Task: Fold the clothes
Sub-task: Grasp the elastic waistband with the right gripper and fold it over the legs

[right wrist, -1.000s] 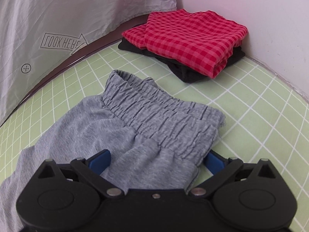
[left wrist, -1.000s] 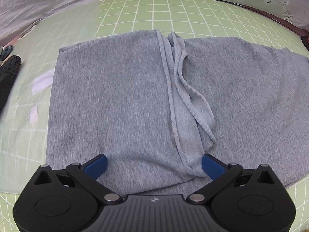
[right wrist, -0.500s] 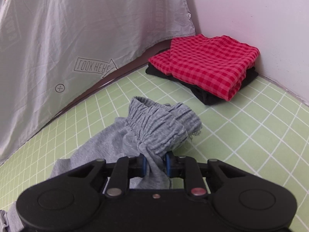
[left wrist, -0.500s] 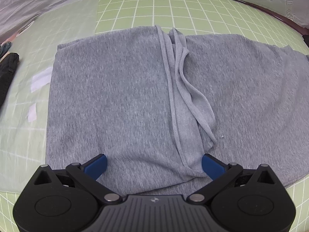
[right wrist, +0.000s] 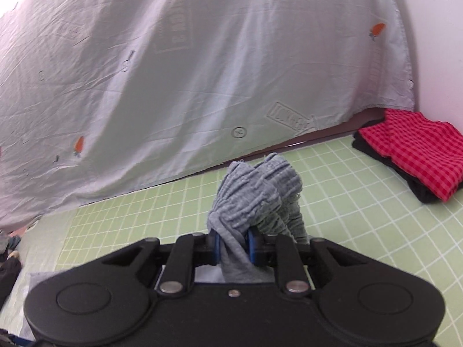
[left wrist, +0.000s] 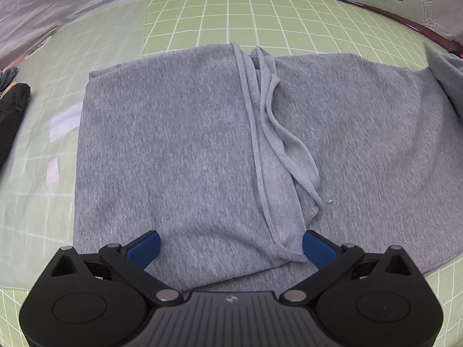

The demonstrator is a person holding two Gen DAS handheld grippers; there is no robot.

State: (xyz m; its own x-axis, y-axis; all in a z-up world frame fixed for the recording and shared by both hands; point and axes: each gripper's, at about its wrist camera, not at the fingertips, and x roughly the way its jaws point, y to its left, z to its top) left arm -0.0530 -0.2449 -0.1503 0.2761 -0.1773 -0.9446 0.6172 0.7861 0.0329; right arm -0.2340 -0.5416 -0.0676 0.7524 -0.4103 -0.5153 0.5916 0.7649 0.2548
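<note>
Grey sweatpants on our green grid mat (left wrist: pixel 260 14), a printed sheet (right wrist: pixel 173 86) hung behind.

We see the sweatpants (left wrist: pixel 173 144) flat, drawcords looping down the middle. Our left gripper (left wrist: pixel 231 244) stands wide open over the near edge; our right gripper (right wrist: pixel 233 245) has clamped the bunched elastic waistband (right wrist: pixel 257 196), near a red checked stack (right wrist: pixel 419 159).

Green grid mat (left wrist: pixel 231 14), grey trousers (left wrist: pixel 188 150), folded clothes (right wrist: pixel 416 156)

Grey pants (left wrist: pixel 188 150), green white-gridded mat (right wrist: pixel 332 190), red-checked cloth (right wrist: pixel 419 156) over black.
</note>
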